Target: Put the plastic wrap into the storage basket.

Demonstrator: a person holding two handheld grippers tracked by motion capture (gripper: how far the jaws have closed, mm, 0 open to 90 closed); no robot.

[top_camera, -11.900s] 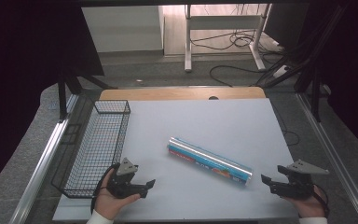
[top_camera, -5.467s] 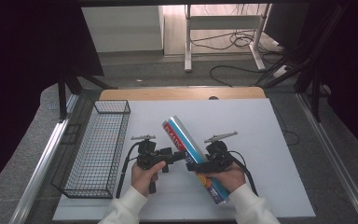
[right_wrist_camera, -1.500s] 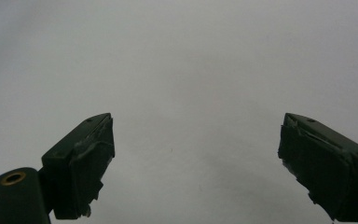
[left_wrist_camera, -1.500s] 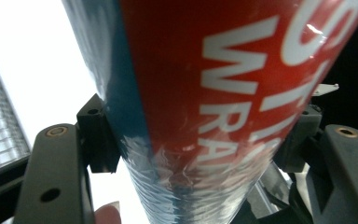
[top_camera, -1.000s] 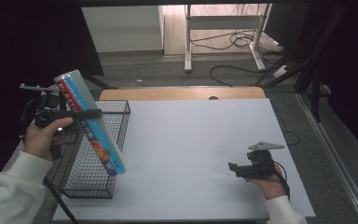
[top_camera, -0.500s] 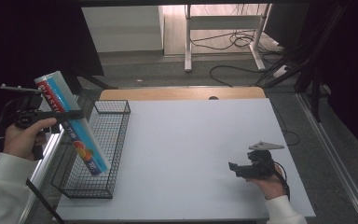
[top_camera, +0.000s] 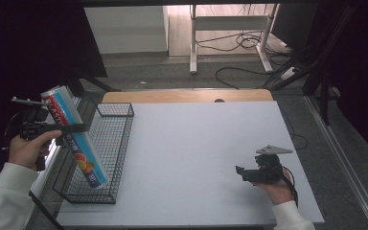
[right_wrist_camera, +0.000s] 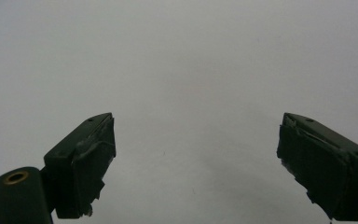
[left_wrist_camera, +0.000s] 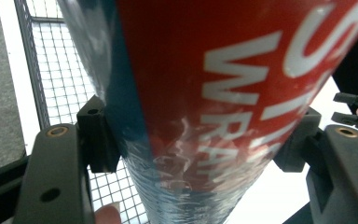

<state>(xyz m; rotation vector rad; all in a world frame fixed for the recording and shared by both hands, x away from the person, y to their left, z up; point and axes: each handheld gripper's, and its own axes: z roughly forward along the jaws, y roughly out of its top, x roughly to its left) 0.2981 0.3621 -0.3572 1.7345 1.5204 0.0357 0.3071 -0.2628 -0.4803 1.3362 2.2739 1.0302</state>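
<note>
Left gripper (top_camera: 72,128) clamps tilted wrap roll (top_camera: 74,136) above wire basket (top_camera: 117,158) at table's (top_camera: 196,143) left edge, lower end inside. Right gripper (top_camera: 242,171) wide open, empty, near right edge.

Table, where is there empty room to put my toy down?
Most of the white table is bare: the wide stretch between the wire basket and the right tool, back to the wooden edge. It is crowded at the left, where the left tool holds the wrap box tilted into the basket.
</note>
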